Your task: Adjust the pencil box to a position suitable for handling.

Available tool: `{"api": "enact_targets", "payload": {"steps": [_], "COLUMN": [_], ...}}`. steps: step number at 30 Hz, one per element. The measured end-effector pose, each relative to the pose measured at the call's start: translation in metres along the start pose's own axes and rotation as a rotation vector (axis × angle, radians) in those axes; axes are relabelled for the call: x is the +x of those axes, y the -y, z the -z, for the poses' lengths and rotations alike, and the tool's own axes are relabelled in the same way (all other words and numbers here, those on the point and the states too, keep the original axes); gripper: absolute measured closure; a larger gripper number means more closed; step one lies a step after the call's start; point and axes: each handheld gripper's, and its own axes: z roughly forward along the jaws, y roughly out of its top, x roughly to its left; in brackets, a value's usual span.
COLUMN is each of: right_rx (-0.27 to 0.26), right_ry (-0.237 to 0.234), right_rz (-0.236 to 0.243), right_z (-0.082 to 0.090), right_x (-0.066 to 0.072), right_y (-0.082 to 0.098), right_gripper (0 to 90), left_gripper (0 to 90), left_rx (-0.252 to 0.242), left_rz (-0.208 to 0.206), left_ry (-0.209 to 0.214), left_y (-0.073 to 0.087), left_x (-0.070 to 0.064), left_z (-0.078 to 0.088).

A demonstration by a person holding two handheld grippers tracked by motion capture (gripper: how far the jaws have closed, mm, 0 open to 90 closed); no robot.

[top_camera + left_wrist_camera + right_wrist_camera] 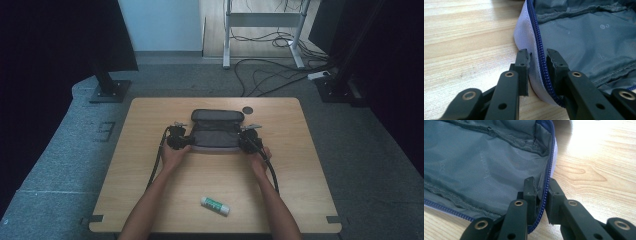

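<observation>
Two grippers clamp the opposite ends of an open pouch [216, 131] at mid-table.

The left gripper [537, 56] pinches the pouch's edge, its blue zipper [539, 53] between the pads; the right gripper [541, 183] is clenched on the zippered rim at the other end. The grey lining [474, 162] lies exposed, the lid apparently folded back. A glue stick [215, 205] lies near the table's [300, 165] front edge, well apart.
</observation>
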Motion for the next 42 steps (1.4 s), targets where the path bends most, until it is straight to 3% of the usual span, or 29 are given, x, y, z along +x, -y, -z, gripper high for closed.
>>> {"api": "enact_targets", "payload": {"steps": [6, 10, 13, 18, 25, 39, 42], "right_rx": [-0.009, -0.042, -0.060, -0.079, -0.113, -0.191, -0.214], "right_ry": [-0.004, -0.006, -0.014, -0.013, -0.022, -0.058, -0.069], "right_rz": [-0.009, -0.007, -0.010, -0.002, 0.003, 0.009, 0.005], "right_z": [0.000, 0.003, 0.008, 0.019, 0.032, 0.054, 0.057], "right_x": [-0.001, 0.000, -0.001, -0.003, -0.003, 0.008, 0.011], "right_y": [0.000, 0.003, 0.004, 0.004, 0.001, -0.005, -0.006], "right_gripper": [83.1, 85.1, 85.7, 85.9, 86.2, 86.2, 86.2], "left_gripper": [77.3, 79.8, 86.3, 86.9, 87.3, 87.1, 86.9], "left_rx": [-0.005, -0.004, -0.010, -0.020, -0.046, -0.127, -0.155], "left_rz": [0.000, -0.014, -0.026, -0.051, -0.052, -0.067, -0.054], "left_ry": [0.005, 0.009, 0.025, 0.038, 0.052, 0.073, 0.088], "left_y": [0.000, 0.000, -0.001, -0.002, -0.005, -0.008, -0.005], "left_x": [0.001, 0.002, 0.000, -0.005, -0.006, -0.003, -0.001], "left_z": [0.000, 0.003, 0.008, 0.015, 0.025, 0.065, 0.074]}}
